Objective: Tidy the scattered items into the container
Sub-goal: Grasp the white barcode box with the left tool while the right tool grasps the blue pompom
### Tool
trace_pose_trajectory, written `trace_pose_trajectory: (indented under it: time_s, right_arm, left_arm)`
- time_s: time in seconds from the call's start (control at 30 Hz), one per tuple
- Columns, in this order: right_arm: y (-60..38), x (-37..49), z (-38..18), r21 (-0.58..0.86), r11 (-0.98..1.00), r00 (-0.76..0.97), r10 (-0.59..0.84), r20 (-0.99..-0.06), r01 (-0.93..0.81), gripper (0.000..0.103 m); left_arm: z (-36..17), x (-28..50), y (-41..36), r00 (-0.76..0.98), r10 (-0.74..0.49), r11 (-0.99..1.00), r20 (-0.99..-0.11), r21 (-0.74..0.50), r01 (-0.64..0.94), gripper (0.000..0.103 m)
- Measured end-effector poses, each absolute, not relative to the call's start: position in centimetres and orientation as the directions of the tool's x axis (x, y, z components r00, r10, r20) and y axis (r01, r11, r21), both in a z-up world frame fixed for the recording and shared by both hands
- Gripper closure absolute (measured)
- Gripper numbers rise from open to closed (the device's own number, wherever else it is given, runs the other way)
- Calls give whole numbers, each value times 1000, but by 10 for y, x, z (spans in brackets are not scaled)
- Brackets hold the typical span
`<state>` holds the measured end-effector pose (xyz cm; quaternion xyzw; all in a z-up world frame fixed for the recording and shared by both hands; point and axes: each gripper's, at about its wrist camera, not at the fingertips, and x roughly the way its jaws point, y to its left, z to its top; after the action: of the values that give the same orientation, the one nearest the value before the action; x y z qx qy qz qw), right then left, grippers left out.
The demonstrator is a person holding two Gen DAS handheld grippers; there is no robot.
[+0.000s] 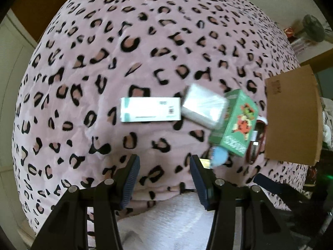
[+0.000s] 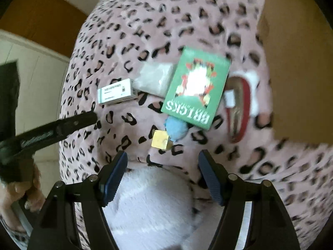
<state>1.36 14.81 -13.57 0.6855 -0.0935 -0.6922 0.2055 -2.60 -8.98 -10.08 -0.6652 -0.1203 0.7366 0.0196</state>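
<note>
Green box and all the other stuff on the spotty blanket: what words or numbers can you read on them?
"BRICKS": big white letters on the green box, upside down in the right wrist view.
White carton: dark print and a small square code, too small and blurred to read.
Cardboard box: a faint dark marking near its upper corner, too blurred to read.
Clear packet, gold cube, red slipper: no readable text.

On my leopard-print blanket (image 2: 145, 10) lie a white carton (image 2: 117, 91), a clear packet (image 2: 154, 79), a green BRICKS box (image 2: 196, 89), a blue ball (image 2: 175, 129) and a gold cube (image 2: 160, 140). A red-rimmed item (image 2: 239, 106) lies just beside my cardboard box (image 2: 297, 62).
</note>
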Motion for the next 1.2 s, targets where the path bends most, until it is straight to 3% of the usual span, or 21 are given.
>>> trace_pose_trajectory:
  time_s: [0.3,0.5,0.67,0.77,0.93,1.2]
  right_arm:
    - [127,4,-192,397,-918,19,-397,-918,16,31]
    - [117,-1,-215,360,-932,16,-361,-932,-35,31]
    - [117,-6,-229,339,-938,9,-340,-940,-70,44]
    - [119,-9,-237,327,-941,9,-329,-944,-93,52]
    - [114,-12,-241,299,-953,10,-300,-954,-51,58]
    - [112,-15,-242,297,-955,15,-297,-955,-22,68]
  left_arm:
    - [-118,-38,-109,-161,214,-967,-963,-233,108,52]
    - [-112,-61,-90,-215,212,-965,-953,-168,-203,52]
    - [-127,-65,-70,-209,156,-897,-965,-51,-438,52]
    - [-143,-72,-69,-182,156,-889,-971,-58,-453,52]
    - [-159,-80,-65,-182,141,-877,-973,-38,-479,52]
    - [-174,-90,-53,-188,75,-841,-979,39,-540,40]
